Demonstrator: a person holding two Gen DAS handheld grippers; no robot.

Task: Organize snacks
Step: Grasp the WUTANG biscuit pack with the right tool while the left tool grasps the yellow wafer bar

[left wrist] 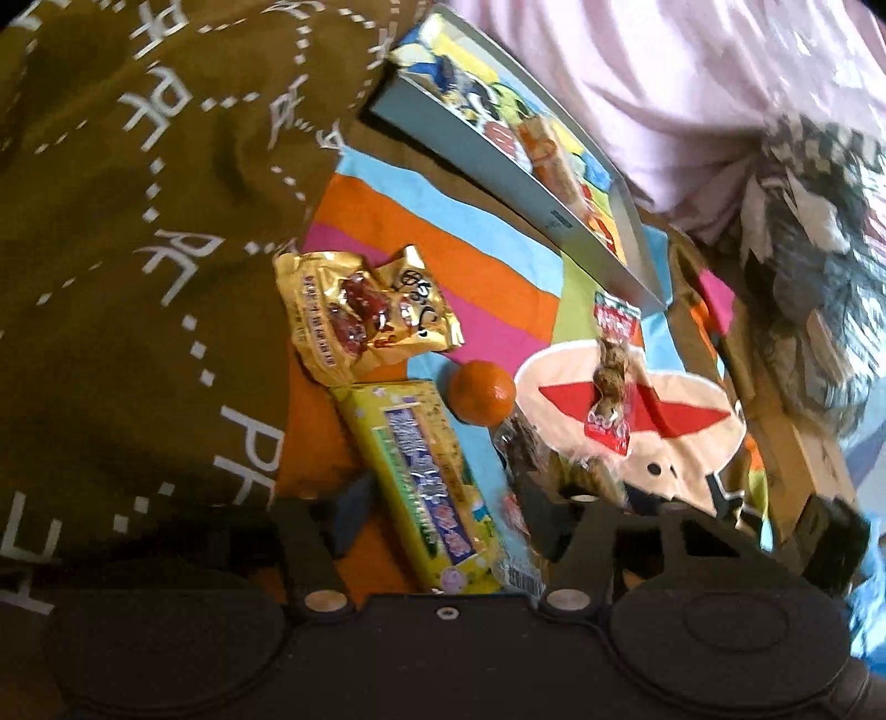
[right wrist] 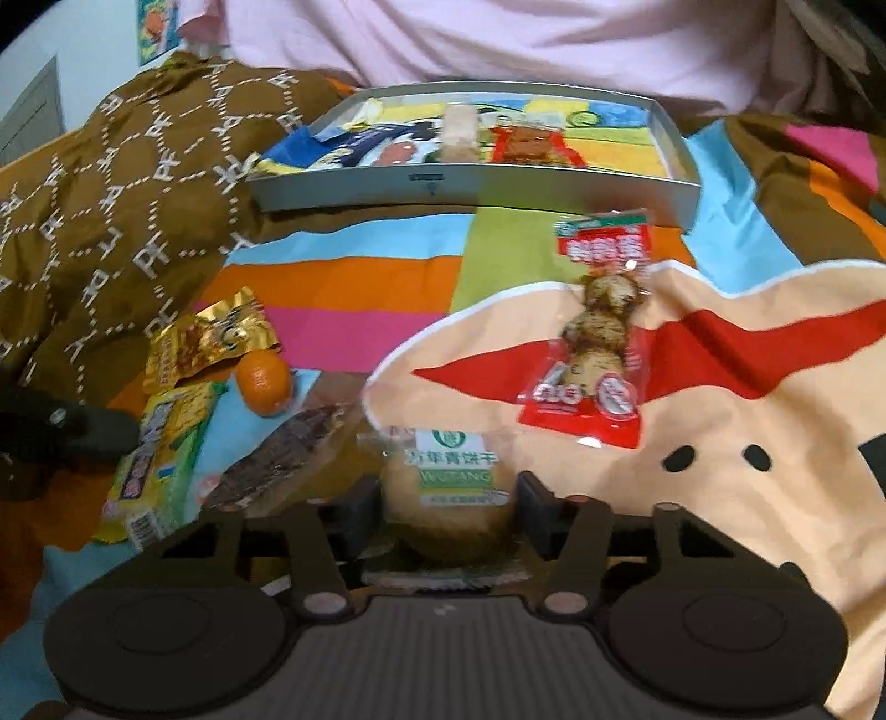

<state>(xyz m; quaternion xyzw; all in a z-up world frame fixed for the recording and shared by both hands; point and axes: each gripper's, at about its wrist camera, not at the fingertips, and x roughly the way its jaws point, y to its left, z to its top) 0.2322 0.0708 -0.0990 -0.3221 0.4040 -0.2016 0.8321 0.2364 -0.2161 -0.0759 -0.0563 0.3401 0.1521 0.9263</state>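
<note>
My left gripper (left wrist: 446, 509) straddles a yellow snack bar (left wrist: 426, 482) that lies on the striped cloth. Its left pad sits at the bar's edge. Its right finger is by a clear pack of dark snack (left wrist: 523, 443). I cannot tell whether the pads press. My right gripper (right wrist: 447, 507) is shut on a round biscuit pack (right wrist: 448, 487) with a green label. An orange (left wrist: 480, 392), a gold packet (left wrist: 360, 315) and a red egg-snack pack (right wrist: 598, 343) lie loose. A grey tray (right wrist: 470, 188) at the back holds several snacks.
A brown patterned blanket (left wrist: 138, 221) is bunched along the left. Pink fabric (right wrist: 498, 39) rises behind the tray. The colourful cartoon cloth (right wrist: 720, 443) covers the surface under everything. The left gripper's body (right wrist: 55, 432) shows at the left edge of the right wrist view.
</note>
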